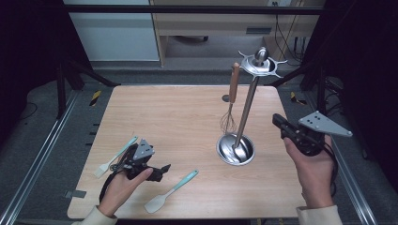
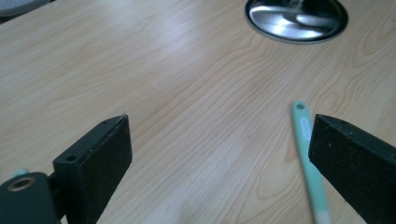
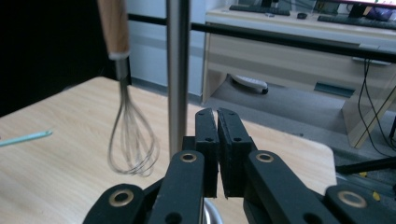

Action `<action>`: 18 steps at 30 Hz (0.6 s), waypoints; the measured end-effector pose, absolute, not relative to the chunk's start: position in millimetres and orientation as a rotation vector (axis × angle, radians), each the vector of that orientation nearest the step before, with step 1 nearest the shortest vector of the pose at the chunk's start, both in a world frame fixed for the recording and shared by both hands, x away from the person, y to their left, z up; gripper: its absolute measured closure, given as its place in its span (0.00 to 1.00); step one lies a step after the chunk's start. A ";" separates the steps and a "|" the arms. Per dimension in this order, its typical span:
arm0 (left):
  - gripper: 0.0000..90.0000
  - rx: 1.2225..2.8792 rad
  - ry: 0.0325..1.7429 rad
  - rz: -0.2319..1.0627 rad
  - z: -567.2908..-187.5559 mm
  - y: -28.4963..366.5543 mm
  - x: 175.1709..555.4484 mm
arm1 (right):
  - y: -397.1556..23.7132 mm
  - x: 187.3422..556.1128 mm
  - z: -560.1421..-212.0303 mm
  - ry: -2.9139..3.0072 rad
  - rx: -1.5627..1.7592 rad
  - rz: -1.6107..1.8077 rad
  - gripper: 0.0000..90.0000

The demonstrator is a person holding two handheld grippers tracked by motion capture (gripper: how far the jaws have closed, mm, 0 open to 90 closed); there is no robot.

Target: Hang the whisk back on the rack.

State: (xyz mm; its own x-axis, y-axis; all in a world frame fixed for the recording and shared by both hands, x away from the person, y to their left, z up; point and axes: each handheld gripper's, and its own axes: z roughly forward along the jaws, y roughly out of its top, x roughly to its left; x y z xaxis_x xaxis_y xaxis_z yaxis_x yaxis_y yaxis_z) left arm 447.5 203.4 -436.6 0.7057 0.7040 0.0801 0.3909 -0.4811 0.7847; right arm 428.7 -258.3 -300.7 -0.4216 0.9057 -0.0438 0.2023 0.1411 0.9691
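The left claw (image 2: 219,154) hovers released, jaws spread wide, low over the surface (image 1: 178,122) with the teal spatula (image 2: 309,154) just beside one jaw, while the right claw (image 3: 217,140) stands clenched on nothing near the rack pole (image 3: 178,70).

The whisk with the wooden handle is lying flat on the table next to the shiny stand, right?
Not quite. The wire whisk with the wooden handle is hanging from the top of the shiny metal utensil stand, not lying flat; the high view shows it dangling beside the pole above the light wooden table.
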 end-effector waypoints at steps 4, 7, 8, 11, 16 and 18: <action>0.07 2.075 0.892 0.507 -449.7 224.4 444.7 | -266.1 433.2 -287.1 1.721 1.087 1.349 0.99; 0.07 2.089 0.890 0.517 -458.8 235.5 437.5 | -270.2 436.3 -279.0 1.709 1.097 1.361 1.00; 0.07 2.102 0.892 0.518 -461.3 239.3 435.2 | -270.8 436.8 -276.4 1.700 1.100 1.370 1.00; 0.07 2.101 0.912 0.518 -465.3 248.7 429.3 | -270.0 438.8 -269.5 1.701 1.092 1.369 1.00; 0.07 2.121 0.907 0.533 -467.7 252.8 420.3 | -263.0 441.1 -255.2 1.704 1.051 1.379 1.00; 0.07 2.123 0.909 0.553 -466.5 253.7 418.0 | -259.6 440.6 -248.9 1.698 1.030 1.390 1.00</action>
